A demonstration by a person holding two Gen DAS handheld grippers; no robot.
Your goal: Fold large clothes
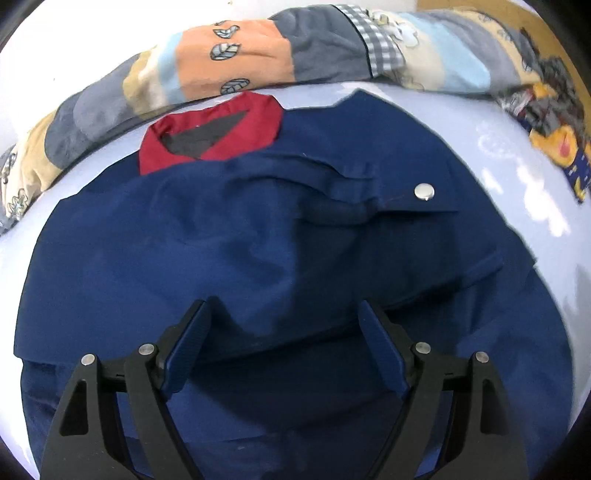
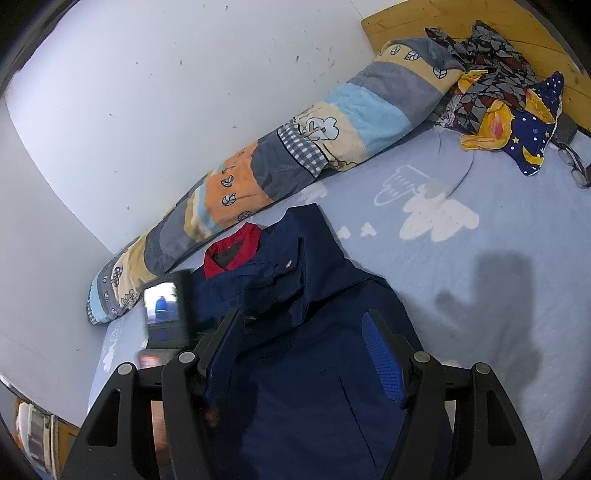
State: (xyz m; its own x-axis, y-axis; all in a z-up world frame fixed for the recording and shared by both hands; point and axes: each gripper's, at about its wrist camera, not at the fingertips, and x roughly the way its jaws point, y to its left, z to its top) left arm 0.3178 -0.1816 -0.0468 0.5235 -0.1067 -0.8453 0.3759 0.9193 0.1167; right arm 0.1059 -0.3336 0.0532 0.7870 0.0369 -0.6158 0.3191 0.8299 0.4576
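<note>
A navy blue jacket point(image 1: 258, 240) with a red collar lining point(image 1: 221, 129) and a silver snap point(image 1: 424, 192) lies spread on the pale blue bed sheet point(image 1: 517, 177). My left gripper point(image 1: 282, 310) hovers over its middle, jaws wide apart and nothing between the pads. In the right wrist view the same jacket point(image 2: 314, 369) runs away from me, collar point(image 2: 231, 254) at the far end. My right gripper point(image 2: 303, 321) stands open above its lower part. The black body of the left hand-held unit point(image 2: 168, 314) shows blurred at the jacket's left edge.
A rolled patchwork quilt point(image 2: 258, 166) lies along the white wall point(image 2: 147, 92) behind the collar. At the far right are a heap of patterned cloth point(image 2: 484, 74), a star-print cushion point(image 2: 532, 129), glasses point(image 2: 574, 162) and a wooden headboard point(image 2: 399, 22). Cloud-print sheet point(image 2: 480, 277) lies to the right.
</note>
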